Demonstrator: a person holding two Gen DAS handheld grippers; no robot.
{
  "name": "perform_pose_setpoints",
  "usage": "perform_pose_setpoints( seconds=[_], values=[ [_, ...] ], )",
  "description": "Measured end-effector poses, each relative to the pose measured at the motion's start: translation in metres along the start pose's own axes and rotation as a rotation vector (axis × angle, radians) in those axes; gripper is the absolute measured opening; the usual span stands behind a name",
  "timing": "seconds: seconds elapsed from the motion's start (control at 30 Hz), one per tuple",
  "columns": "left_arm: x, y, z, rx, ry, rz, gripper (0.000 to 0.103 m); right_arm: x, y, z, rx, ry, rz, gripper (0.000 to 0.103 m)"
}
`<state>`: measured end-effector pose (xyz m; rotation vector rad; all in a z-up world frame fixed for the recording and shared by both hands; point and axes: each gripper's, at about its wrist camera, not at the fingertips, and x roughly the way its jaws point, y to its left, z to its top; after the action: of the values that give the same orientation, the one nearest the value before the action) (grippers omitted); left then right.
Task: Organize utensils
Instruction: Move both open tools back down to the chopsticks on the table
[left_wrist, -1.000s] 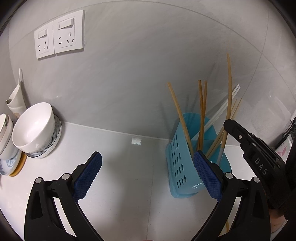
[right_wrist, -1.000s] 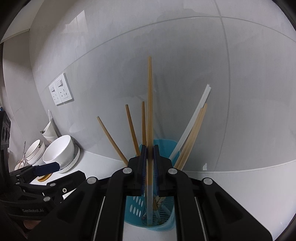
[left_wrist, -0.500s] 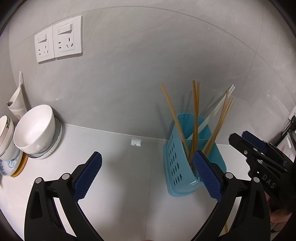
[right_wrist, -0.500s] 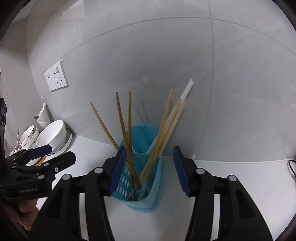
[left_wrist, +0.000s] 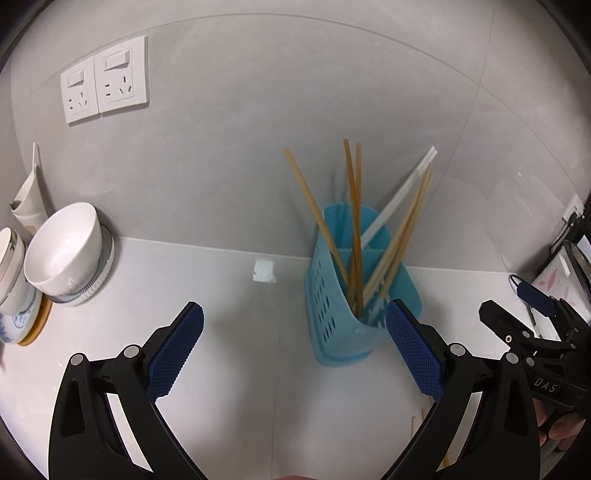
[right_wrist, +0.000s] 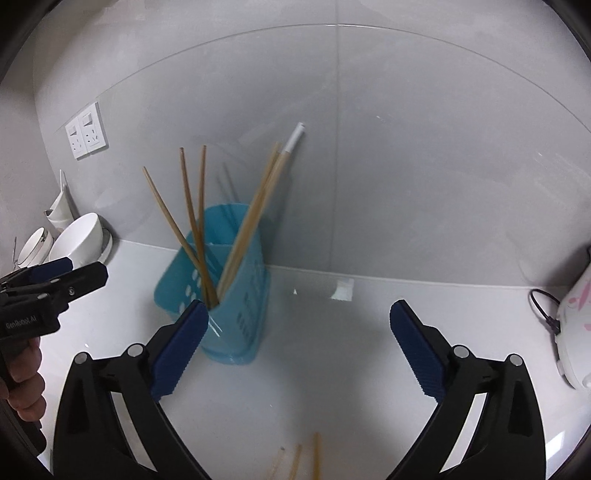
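Right claw (right_wrist: 295, 343) opening wide, nothing between its pads; loose chopsticks (right_wrist: 295, 461) lie on the surface (right_wrist: 332, 369) just under it, likely next. Left claw (left_wrist: 293, 349) spread, empty. Ahead, blue holder (right_wrist: 236, 295) stands chopsticks upright, leaning.

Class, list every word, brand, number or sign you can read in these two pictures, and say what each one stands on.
"DAS" in white on the black body of the right hand-held gripper, seen from the left wrist.
"GenRobot.AI" in white on the black body of the left hand-held gripper, seen from the right wrist.
Wall sockets: no readable marking.
Blue chopstick holder: no text visible.
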<state>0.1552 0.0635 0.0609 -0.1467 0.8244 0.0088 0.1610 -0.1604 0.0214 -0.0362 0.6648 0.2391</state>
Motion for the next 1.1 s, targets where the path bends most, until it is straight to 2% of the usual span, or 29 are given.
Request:
perform_pose_setpoints(
  seconds=[0.2, 0.47, 0.73, 1.1],
  values=[
    [-0.002, -0.011, -0.014, -0.01, 0.054, -0.025, 0.097, -0.013, -0.014, -0.022, 0.0, 0.025, -0.051, 0.095],
    [-0.002, -0.032, -0.042, 0.032, 0.122, -0.037, 0.097, -0.03, -0.029, -0.055, 0.03, 0.074, -0.078, 0.095],
    [0.011, -0.051, -0.091, 0.06, 0.216, -0.042, 0.097, -0.039, -0.049, -0.098, 0.085, 0.159, -0.086, 0.095],
    [0.029, -0.071, -0.151, 0.08, 0.337, -0.059, 0.097, -0.033, -0.048, -0.155, 0.051, 0.296, -0.086, 0.095]
  ],
)
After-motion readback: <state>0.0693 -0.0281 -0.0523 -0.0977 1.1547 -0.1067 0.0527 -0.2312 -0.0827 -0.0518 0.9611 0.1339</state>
